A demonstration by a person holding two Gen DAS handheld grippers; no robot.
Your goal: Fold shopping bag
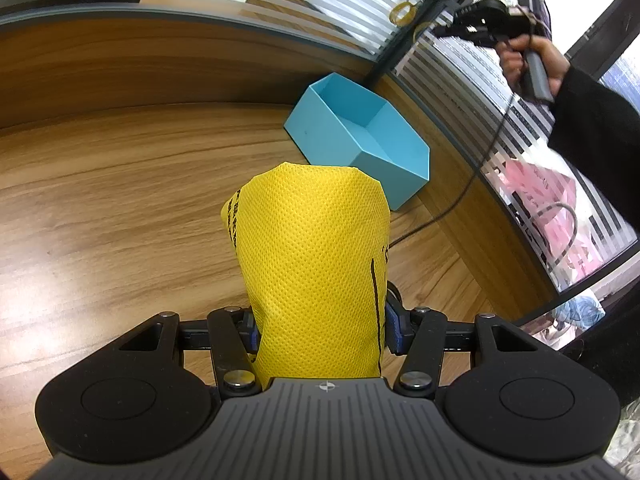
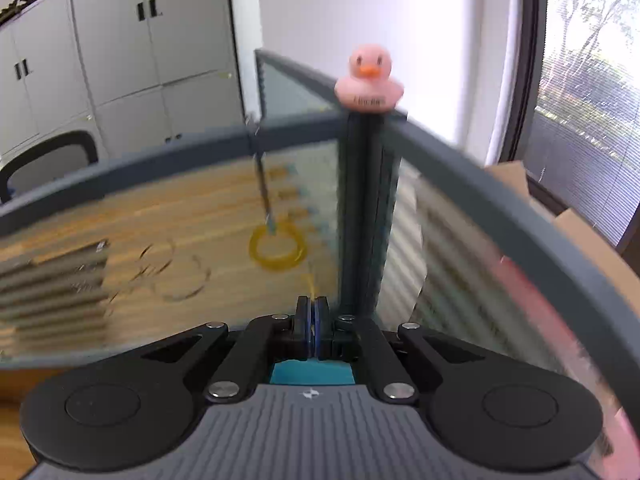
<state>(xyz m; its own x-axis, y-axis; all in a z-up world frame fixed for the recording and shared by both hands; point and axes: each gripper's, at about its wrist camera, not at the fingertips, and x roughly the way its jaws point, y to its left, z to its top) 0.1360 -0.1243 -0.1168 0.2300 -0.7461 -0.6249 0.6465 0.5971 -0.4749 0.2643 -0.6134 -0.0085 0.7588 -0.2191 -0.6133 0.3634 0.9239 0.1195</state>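
The yellow shopping bag (image 1: 316, 248), a woven fabric with black print, is folded into a thick bundle. It stands up between the fingers of my left gripper (image 1: 320, 320), which is shut on its lower part above the wooden table (image 1: 100, 200). In the left wrist view a hand in a dark sleeve holds my right gripper (image 1: 442, 32) high at the upper right, near the partition. Seen from its own camera, the right gripper (image 2: 312, 306) is shut, pads together. A thin yellow streak shows just above its tips; I cannot tell what it is.
An open blue box (image 1: 360, 136) sits on the table behind the bag, by the glass partition corner. A black cable (image 1: 460, 196) trails across the table's right side. A yellow ring (image 2: 276, 246) hangs on the partition, and a pink duck (image 2: 369, 80) sits on its corner post.
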